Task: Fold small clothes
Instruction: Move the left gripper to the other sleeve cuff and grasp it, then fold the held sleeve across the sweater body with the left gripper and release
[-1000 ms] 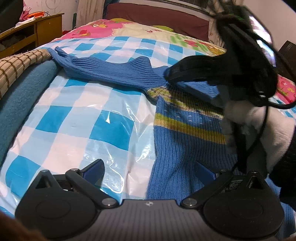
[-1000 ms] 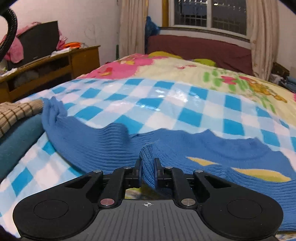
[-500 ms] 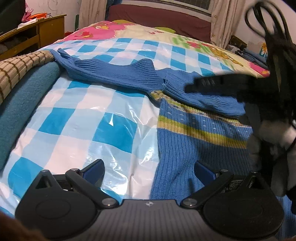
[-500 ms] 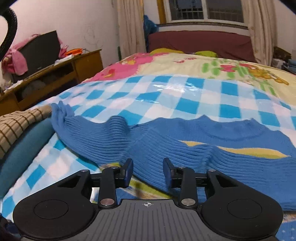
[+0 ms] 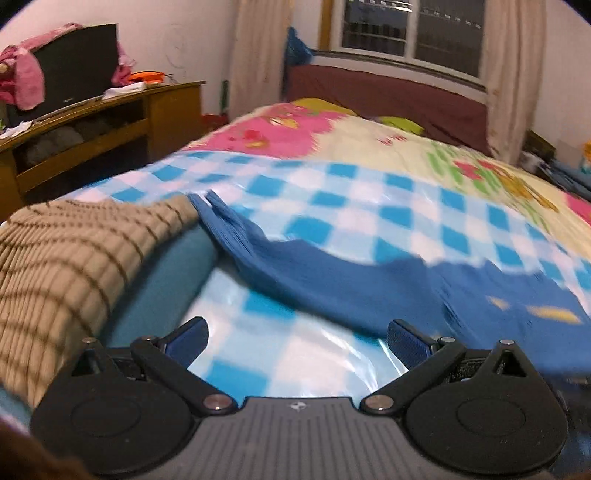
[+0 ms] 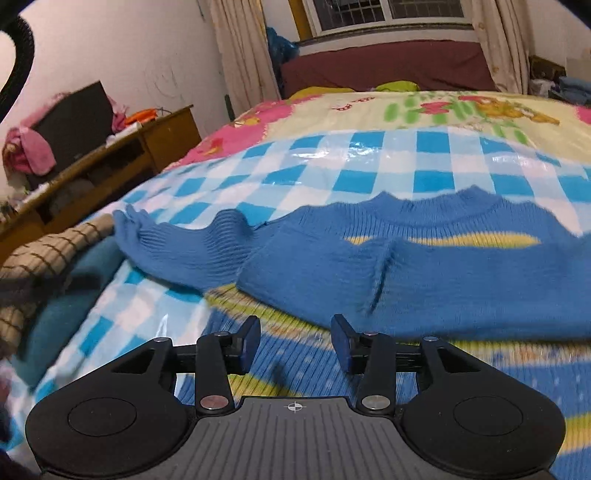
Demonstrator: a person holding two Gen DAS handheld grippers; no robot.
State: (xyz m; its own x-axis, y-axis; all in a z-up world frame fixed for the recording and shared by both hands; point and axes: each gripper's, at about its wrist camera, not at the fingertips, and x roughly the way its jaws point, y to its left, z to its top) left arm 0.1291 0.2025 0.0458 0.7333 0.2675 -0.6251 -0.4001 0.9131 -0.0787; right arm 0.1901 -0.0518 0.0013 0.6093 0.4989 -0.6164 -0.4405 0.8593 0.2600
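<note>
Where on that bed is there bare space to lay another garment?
Bare checkered sheet beyond the blue sweater's collar, up to the flowered quilt. A smaller patch lies below its sleeve. The left edge is crowded with a folded pile.

Shiny blue-and-white checked plastic sheet spread over a bed, floral quilt beyond it. At left, tan striped knit lying on a teal blanket. Wooden cabinet against the wall, curtained window behind a maroon headboard.

Warm indoor light, glare on the plastic sheet, motion blur, fisheye bending.
</note>
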